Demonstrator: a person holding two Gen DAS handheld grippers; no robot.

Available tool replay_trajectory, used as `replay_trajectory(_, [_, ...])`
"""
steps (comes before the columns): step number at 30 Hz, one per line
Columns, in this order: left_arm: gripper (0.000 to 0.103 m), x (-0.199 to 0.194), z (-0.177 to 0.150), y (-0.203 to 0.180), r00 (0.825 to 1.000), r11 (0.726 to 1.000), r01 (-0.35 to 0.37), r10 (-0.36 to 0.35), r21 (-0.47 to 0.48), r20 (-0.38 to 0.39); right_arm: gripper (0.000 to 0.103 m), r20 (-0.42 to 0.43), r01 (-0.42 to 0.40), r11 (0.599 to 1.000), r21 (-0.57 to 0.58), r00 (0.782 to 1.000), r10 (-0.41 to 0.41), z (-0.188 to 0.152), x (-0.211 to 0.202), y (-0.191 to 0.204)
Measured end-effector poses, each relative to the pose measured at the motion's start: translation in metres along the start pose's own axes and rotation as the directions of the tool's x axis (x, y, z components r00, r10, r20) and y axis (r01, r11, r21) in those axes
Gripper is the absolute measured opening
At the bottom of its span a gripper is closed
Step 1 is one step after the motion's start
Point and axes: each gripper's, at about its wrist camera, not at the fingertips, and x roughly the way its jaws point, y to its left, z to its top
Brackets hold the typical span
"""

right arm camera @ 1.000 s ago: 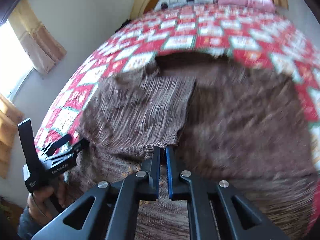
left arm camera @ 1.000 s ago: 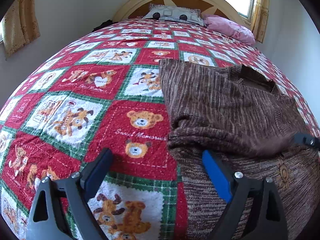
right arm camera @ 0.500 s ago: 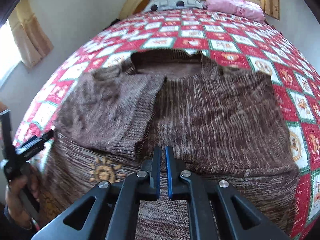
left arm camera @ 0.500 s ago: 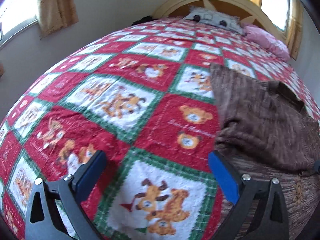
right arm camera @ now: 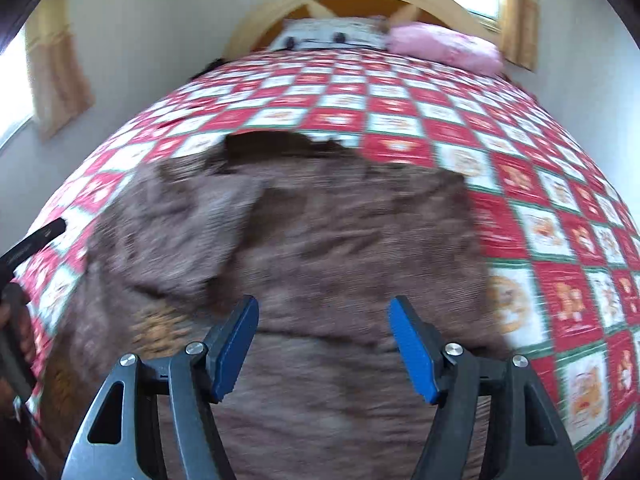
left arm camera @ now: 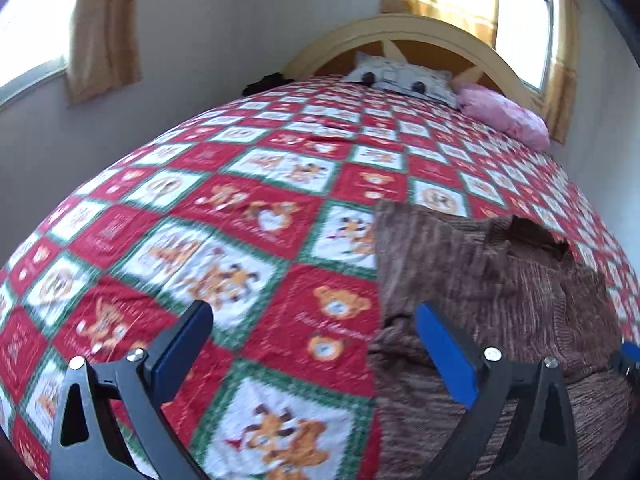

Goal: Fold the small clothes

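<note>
Left tool: black arms with blue pads spread as wide as they go, nothing between them, hovering over the red, white and green teddy-bear patchwork bedspread, with the right-hand pad above the near left edge of the brown striped knitted sweater. Right tool: jaws just been opening, now parted about halfway, empty, pads clear of the knit and poised above the sweater's lower middle. Sweater lying flat on the bedspread, long axis running from the near edge of the bed toward the headboard, dark neck opening pointing away toward the pillows, hem nearest the cameras. Left sleeve folded inward across the chest, forming a doubled flap on the left half of the body; right side blurred in the right wrist view, so the lie of that sleeve unclear. Beyond, at the far end of the bed: white pillow with dark spots, pink pillow beside it, and curved pale wooden headboard. Yellow curtains hanging at the windows on both sides.
</note>
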Motion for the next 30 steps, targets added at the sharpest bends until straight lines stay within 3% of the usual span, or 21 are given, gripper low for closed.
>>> replay_trajectory(2, [0.103,0.012,-0.001,-0.016,0.998,0.996,-0.050,0.053,0.075,-0.036,0.067,-0.028,0.055,0.998,0.002,0.998,-0.055,0.000,0.007,-0.014])
replay_trajectory(4, [0.103,0.036,-0.012,-0.030,0.980,0.974,-0.128,0.153,0.186,-0.126,0.067,-0.079,0.086,0.996,0.019,0.993,-0.084,-0.008,0.016,-0.030])
replay_trajectory(9, [0.103,0.032,-0.022,-0.015,0.985,0.984,-0.079,0.101,0.160,-0.136,0.067,-0.091,0.109,0.994,-0.018,0.990,-0.110,-0.012,0.011,-0.037])
replay_trajectory(11, [0.103,0.030,-0.028,-0.009,0.987,0.990,-0.057,0.075,0.126,-0.143,0.066,-0.052,0.057,0.998,-0.025,0.997,-0.058,0.003,0.003,-0.023])
replay_trajectory(14, [0.103,0.031,-0.030,-0.003,0.985,0.996,-0.033,0.046,0.082,-0.166,0.066,-0.001,-0.035,0.992,-0.125,0.999,0.035,0.033,-0.003,0.029])
replay_trajectory(16, [0.103,0.032,-0.031,-0.001,0.985,0.997,-0.023,0.034,0.067,-0.167,0.066,-0.005,-0.143,0.975,-0.173,0.990,0.144,0.055,0.004,0.072])
replay_trajectory(18, [0.103,0.030,-0.033,-0.008,0.986,0.998,-0.021,0.031,0.068,-0.162,0.055,-0.035,-0.248,0.949,-0.196,0.969,0.246,0.080,0.021,0.116])
replay_trajectory(21, [0.103,0.031,-0.033,-0.006,0.987,0.999,-0.006,0.014,0.052,-0.160,0.046,-0.077,-0.297,0.934,-0.198,0.955,0.288,0.105,0.053,0.163])
replay_trajectory(24, [0.103,0.032,-0.033,-0.005,0.987,0.999,-0.002,0.010,0.050,-0.159,0.036,-0.133,-0.286,0.930,-0.230,0.956,0.261,0.120,0.095,0.196])
replay_trajectory(25, [0.103,0.032,-0.033,-0.004,0.987,0.999,0.001,0.007,0.048,-0.158,0.027,-0.159,-0.255,0.936,-0.243,0.962,0.221,0.122,0.110,0.204])
replay_trajectory(26, [0.103,0.032,-0.033,-0.004,0.987,0.999,0.003,0.004,0.046,-0.158,0.023,-0.161,-0.156,0.949,-0.273,0.980,0.115,0.122,0.127,0.209])
replay_trajectory(29, [0.103,0.031,-0.034,-0.003,0.987,0.999,0.006,0.000,0.041,-0.158,0.023,-0.094,0.010,0.958,-0.286,0.995,-0.039,0.127,0.141,0.203])
replay_trajectory(30, [0.103,0.032,-0.034,-0.003,0.987,0.999,0.007,-0.001,0.040,-0.158,0.023,-0.096,0.009,0.966,-0.260,0.995,-0.035,0.129,0.142,0.196])
